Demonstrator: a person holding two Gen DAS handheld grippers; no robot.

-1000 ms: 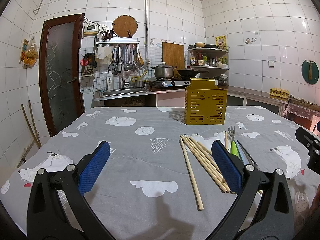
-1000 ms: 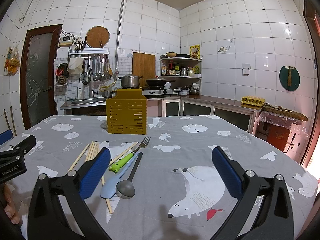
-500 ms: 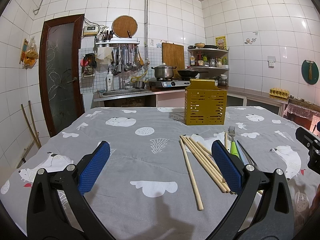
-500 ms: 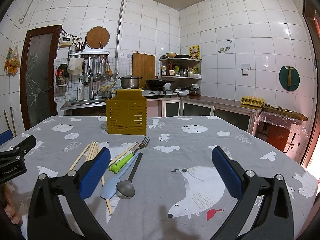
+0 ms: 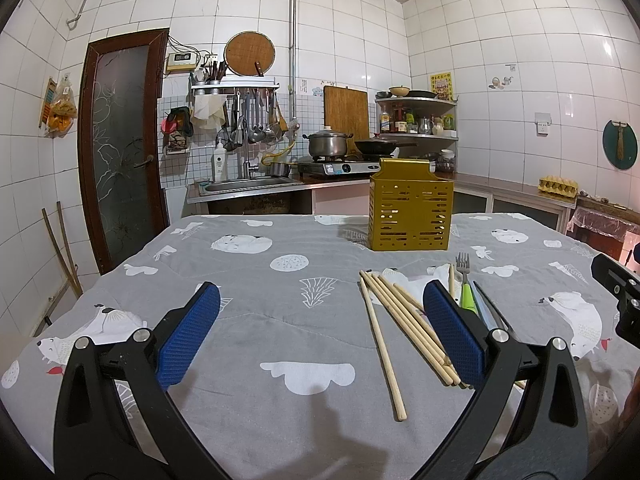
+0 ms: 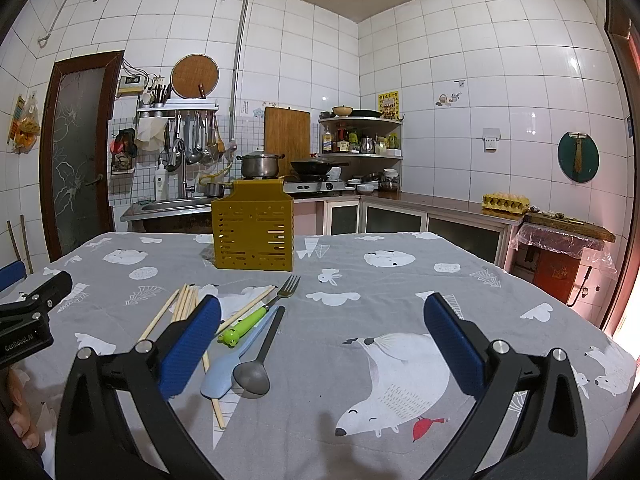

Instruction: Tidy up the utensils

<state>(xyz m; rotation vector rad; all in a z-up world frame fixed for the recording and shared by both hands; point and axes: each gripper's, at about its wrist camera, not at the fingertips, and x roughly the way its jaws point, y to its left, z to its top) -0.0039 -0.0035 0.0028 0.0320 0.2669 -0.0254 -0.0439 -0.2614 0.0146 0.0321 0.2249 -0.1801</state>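
Yellow caddy (image 6: 253, 236) waits at 12 o'clock; both tongs, left (image 5: 320, 332) and right (image 6: 320, 336), gape wide and empty, chopsticks (image 5: 404, 320) ungrabbed: first pick is next.

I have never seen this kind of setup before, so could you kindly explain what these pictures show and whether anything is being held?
There is no robot: a person holds one two-finger gripper in each hand, each with a camera looking along its blue-padded fingers. One picture is from the left gripper, the other from the right gripper. Both are open and hold nothing. On the grey tablecloth lie wooden chopsticks, a green-handled fork, a dark spoon and a pale blue spatula. Behind them stands a yellow utensil holder, where they presumably belong.
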